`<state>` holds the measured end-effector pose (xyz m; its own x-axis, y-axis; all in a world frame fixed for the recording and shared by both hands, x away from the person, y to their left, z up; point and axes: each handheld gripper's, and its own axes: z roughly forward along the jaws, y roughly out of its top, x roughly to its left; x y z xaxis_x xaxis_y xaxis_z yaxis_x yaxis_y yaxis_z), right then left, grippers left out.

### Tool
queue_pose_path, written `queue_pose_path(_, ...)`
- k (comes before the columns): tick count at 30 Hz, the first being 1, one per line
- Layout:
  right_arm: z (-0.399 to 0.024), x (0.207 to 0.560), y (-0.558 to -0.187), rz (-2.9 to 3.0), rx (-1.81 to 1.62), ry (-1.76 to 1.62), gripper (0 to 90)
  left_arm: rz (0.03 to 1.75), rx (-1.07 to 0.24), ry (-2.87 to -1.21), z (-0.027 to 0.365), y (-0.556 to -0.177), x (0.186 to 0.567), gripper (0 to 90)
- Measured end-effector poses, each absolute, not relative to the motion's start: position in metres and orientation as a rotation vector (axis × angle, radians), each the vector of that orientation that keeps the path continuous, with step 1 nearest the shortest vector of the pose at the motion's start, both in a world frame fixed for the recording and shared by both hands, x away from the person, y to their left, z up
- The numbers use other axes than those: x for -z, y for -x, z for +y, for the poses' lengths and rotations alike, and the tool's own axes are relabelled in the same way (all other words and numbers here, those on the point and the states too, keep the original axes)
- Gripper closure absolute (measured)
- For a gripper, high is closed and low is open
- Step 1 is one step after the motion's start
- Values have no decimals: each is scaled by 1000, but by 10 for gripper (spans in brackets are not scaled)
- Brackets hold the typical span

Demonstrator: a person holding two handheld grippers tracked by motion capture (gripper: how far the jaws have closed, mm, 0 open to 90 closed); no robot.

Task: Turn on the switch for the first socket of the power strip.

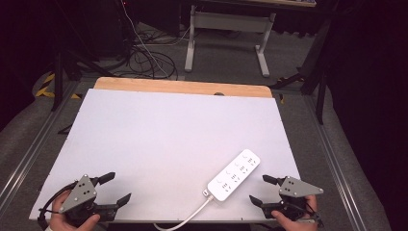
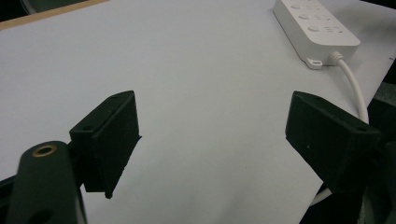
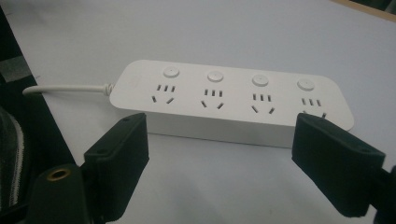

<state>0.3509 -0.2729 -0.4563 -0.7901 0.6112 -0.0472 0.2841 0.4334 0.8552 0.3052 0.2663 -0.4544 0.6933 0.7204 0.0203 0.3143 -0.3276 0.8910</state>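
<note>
A white power strip (image 1: 234, 174) with several sockets and round buttons lies slantwise on the white table top (image 1: 168, 130), near the front right; its white cable (image 1: 187, 219) runs off the front edge. My right gripper (image 1: 263, 188) stands open just right of it, jaws wide, nothing between them. In the right gripper view the power strip (image 3: 233, 100) lies close ahead of the right gripper (image 3: 224, 158), lengthwise across the gap. My left gripper (image 1: 117, 187) is open at the front left corner, empty. The left gripper view has the left gripper (image 2: 215, 135) facing the strip's cable end (image 2: 317, 28).
The white board lies on a wooden table whose far edge (image 1: 183, 86) shows as a tan strip. Beyond it stand a white desk frame (image 1: 231, 33) and loose cables (image 1: 149, 57) on the grey floor. Metal rails (image 1: 337, 163) run along both sides.
</note>
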Motion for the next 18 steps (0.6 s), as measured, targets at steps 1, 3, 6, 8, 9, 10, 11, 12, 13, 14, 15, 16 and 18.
queue_pose_path(1, -273, 456, -351, 2339, -1298, -765, 196, 803, -519, -1921, 266, -305, 454, 185)
queue_pose_path(3, -273, 456, -351, 2338, -1298, -764, 196, 798, -526, -1923, 265, -304, 454, 184)
queue_pose_path(6, -273, 456, -351, 2337, -1293, -761, 196, 798, -534, -1922, 264, -304, 454, 183)
queue_pose_path(8, -273, 455, -351, 2336, -1293, -759, 196, 798, -541, -1919, 264, -302, 453, 182)
queue_pose_path(9, -273, 455, -351, 2336, -1291, -758, 196, 797, -544, -1920, 264, -302, 453, 182)
queue_pose_path(10, -273, 455, -351, 2337, -1288, -757, 196, 797, -544, -1920, 264, -302, 453, 182)
queue_pose_path(11, -273, 455, -351, 2337, -1290, -756, 196, 796, -542, -1914, 264, -302, 452, 184)
queue_pose_path(12, -273, 455, -351, 2337, -1289, -757, 196, 796, -542, -1914, 264, -302, 452, 184)
queue_pose_path(13, -273, 455, -351, 2338, -1289, -757, 197, 791, -549, -1911, 264, -302, 452, 184)
queue_pose_path(14, -273, 455, -351, 2338, -1289, -757, 197, 791, -549, -1911, 264, -302, 452, 184)
queue_pose_path(15, -273, 454, -351, 2336, -1290, -761, 198, 792, -553, -1912, 264, -301, 451, 184)
queue_pose_path(16, -273, 454, -351, 2335, -1291, -762, 198, 794, -555, -1910, 264, -300, 451, 184)
queue_pose_path(18, -273, 454, -351, 2334, -1293, -763, 202, 794, -568, -1912, 264, -300, 450, 184)
